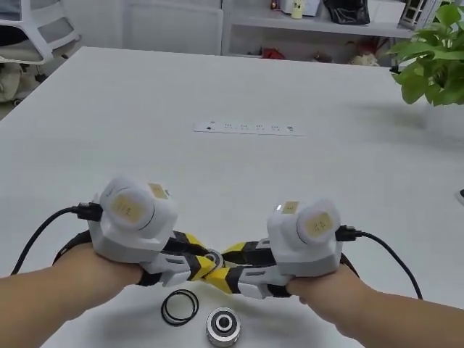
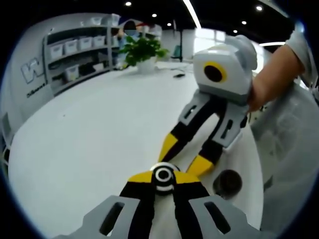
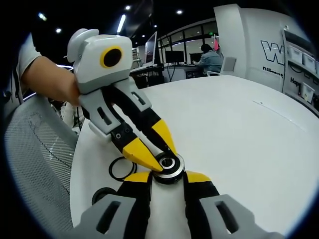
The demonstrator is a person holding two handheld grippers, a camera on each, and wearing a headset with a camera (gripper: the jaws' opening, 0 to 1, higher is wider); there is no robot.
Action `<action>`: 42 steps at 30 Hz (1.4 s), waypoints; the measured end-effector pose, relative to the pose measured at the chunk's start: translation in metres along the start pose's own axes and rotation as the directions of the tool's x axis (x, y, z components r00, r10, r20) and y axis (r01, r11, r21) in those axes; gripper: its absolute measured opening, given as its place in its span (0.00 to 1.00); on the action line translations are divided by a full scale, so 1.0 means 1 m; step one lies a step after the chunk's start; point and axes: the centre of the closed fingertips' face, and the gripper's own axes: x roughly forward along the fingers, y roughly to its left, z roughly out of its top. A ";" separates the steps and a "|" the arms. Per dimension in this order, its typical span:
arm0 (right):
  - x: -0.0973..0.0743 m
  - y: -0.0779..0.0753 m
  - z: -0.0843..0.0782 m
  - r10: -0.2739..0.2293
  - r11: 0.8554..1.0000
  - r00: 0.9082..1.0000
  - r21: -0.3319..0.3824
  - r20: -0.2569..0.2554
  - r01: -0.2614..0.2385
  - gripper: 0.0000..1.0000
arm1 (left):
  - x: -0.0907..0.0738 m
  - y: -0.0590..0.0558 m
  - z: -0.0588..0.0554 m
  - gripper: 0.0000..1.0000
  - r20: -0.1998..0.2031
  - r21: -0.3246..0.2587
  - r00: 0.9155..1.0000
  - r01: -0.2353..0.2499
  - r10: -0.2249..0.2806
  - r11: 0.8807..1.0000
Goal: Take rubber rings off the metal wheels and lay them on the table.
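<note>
The fingers of the right gripper (image 3: 167,179) are clasping the wheel (image 3: 168,164) while those of the left gripper (image 2: 163,182) are pinching narrow on its rim, seemingly stripping its ring (image 3: 181,169) and calling next for a steady pull down onto the bench (image 1: 232,167).

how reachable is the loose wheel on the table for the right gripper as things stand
Probably not yet. The right gripper is clamped on the held wheel with the left gripper. The loose wheel lies near on bare table, rubber rings beside it, so once freed the way looks open.
</note>
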 end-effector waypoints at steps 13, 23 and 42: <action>-0.004 0.000 0.000 0.000 1.000 1.000 -0.017 -0.004 0.000 0.19 | 0.000 0.000 0.000 0.14 -0.001 -0.001 1.000 0.000 0.000 1.000; -0.008 -0.001 -0.003 0.009 1.000 1.000 -0.005 -0.010 -0.009 0.13 | 0.000 0.000 0.000 0.14 -0.004 -0.001 1.000 0.001 -0.001 1.000; -0.011 -0.005 -0.007 0.011 0.981 1.000 0.192 0.005 -0.012 0.00 | -0.002 -0.001 -0.001 0.14 -0.014 0.007 1.000 -0.002 0.002 1.000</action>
